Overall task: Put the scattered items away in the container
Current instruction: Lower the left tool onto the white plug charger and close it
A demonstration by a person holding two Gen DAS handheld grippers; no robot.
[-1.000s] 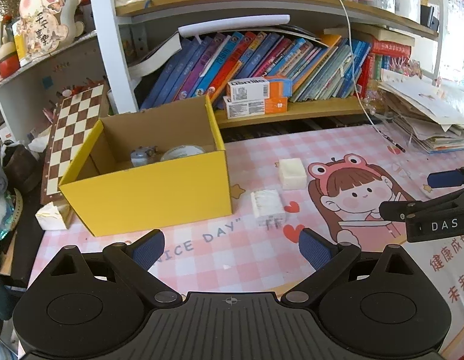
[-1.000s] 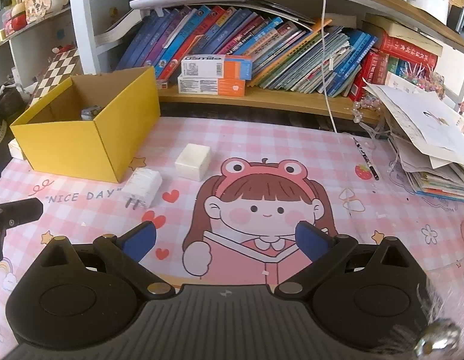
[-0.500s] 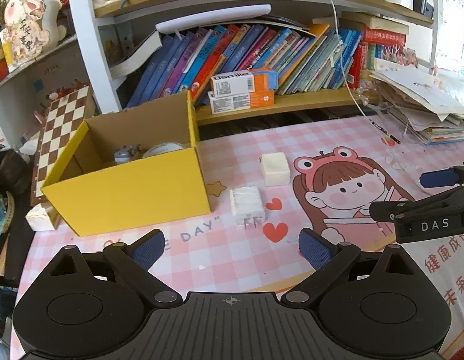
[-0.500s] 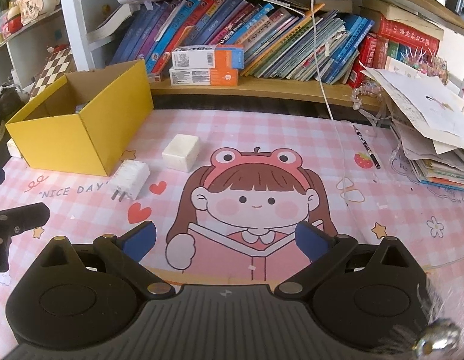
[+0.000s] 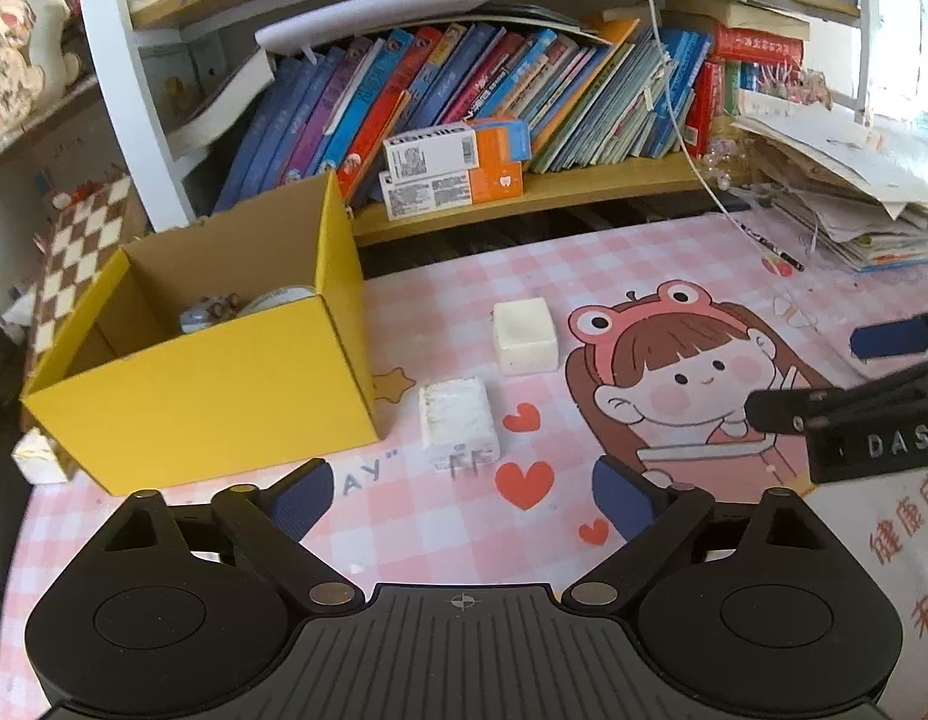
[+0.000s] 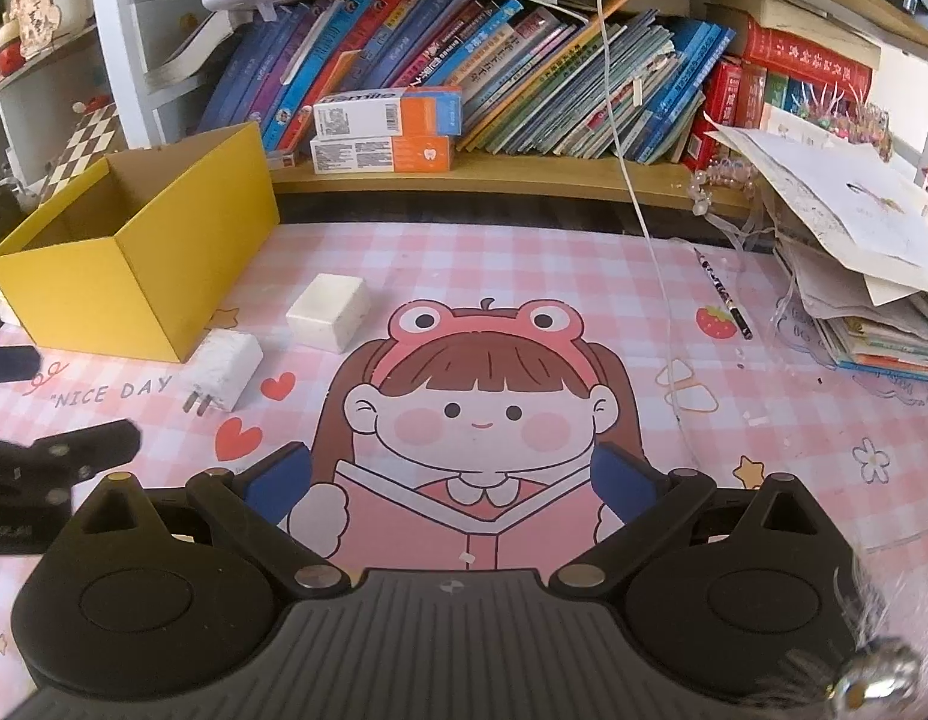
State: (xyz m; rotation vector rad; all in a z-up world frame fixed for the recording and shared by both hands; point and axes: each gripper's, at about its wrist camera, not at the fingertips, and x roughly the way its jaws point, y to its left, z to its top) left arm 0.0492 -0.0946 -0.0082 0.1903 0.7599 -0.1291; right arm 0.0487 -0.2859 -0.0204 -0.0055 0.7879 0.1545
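Note:
A yellow cardboard box (image 5: 224, 384) stands open at the left of the pink mat; it also shows in the right wrist view (image 6: 134, 276). Small items lie inside it (image 5: 224, 309). A white plug charger (image 5: 458, 423) lies just right of the box, prongs toward me, also in the right wrist view (image 6: 227, 369). A white block (image 5: 523, 333) lies behind it, also in the right wrist view (image 6: 329, 312). My left gripper (image 5: 464, 498) is open and empty, just short of the charger. My right gripper (image 6: 452, 477) is open and empty over the girl picture.
A bookshelf with leaning books and orange-white cartons (image 5: 458, 168) runs along the back. A stack of papers (image 6: 853, 276) sits at the right. A pencil (image 6: 721, 294) and a white cable (image 6: 643, 228) lie on the mat. A chessboard (image 5: 80, 258) leans behind the box.
Both grippers have moved to the right and a little forward; the box, charger and block have shifted left in both views. Both grippers stay open and empty.

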